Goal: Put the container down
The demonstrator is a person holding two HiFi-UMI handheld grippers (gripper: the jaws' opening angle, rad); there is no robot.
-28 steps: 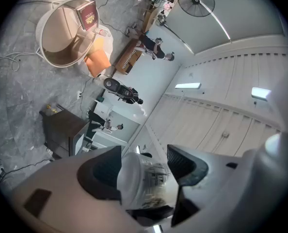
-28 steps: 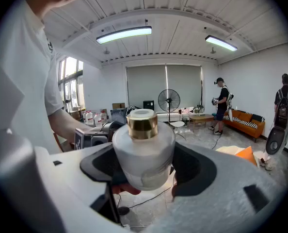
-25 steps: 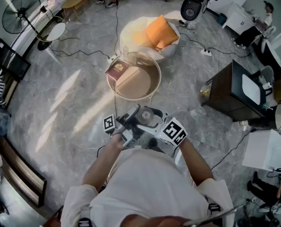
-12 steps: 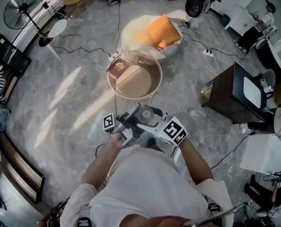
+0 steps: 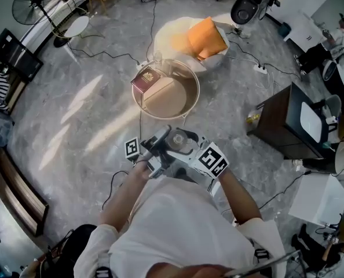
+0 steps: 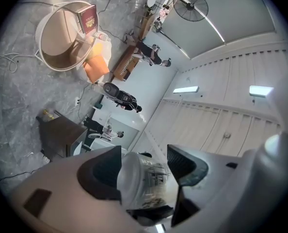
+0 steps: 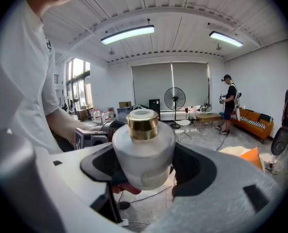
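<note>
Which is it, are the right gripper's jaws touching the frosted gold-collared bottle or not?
Touching. The right gripper view shows the right gripper, jaws pressed against both sides of the frosted bottle, no gap.

Open marble floor [image 5: 85,114] lies btwn the person and the round table [image 5: 175,100] ahead, w/ passing room to its left. A maroon book [image 5: 146,80] takes the tabletop's far-left edge; the rest is open. Behind it sits a beanbag [image 5: 175,33] w/ orange cushion [image 5: 205,37]. A dark cabinet [image 5: 276,120] stands well right. Cables [image 5: 105,54] cross the floor. Left gripper [image 6: 144,171] and right gripper [image 7: 143,164] meet at chest height, jaws filled by the container [image 7: 143,149].
</note>
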